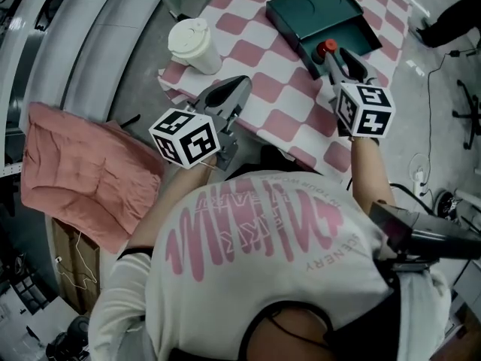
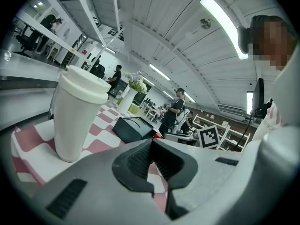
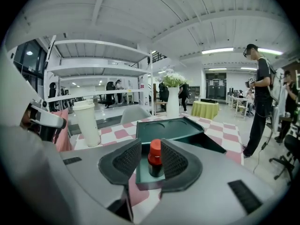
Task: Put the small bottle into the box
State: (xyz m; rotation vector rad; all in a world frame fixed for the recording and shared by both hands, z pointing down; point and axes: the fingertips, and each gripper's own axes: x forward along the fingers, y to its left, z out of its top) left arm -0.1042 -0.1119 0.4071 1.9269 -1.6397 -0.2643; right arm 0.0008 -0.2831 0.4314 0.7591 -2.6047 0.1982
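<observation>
A table (image 1: 274, 115) under a pink-and-white checked cloth fills the scene, its near edge running just below both handheld grippers. A pink padded cloth (image 1: 83, 179) lies off the table's left side. The dark green box (image 1: 312, 10) lies open toward the far right of the table, its right end close to that edge. A broad stretch of bare cloth separates it from the lidded white cup (image 1: 194, 45), which stands upright near the table's left corner.

The left gripper (image 1: 242, 85) hovers over the near edge, beside the cup and well apart from the box. Its jaw tips are together, with nothing between them.

The right gripper (image 1: 335, 56) reaches over the near corner of the box. In the right gripper view, its jaws stand apart around the small bottle (image 3: 154, 161). The right-hand pad sits against or just beside the bottle, and a sliver of green box shows between the bottle and the left-hand pad.

The red-capped bottle is upright between the fingertips, over the box's near end. Whether its base rests on the box cannot be told. In the head view the bottle (image 1: 325, 49) appears as a red dot at the gripper's tip, on the box's near left corner.
</observation>
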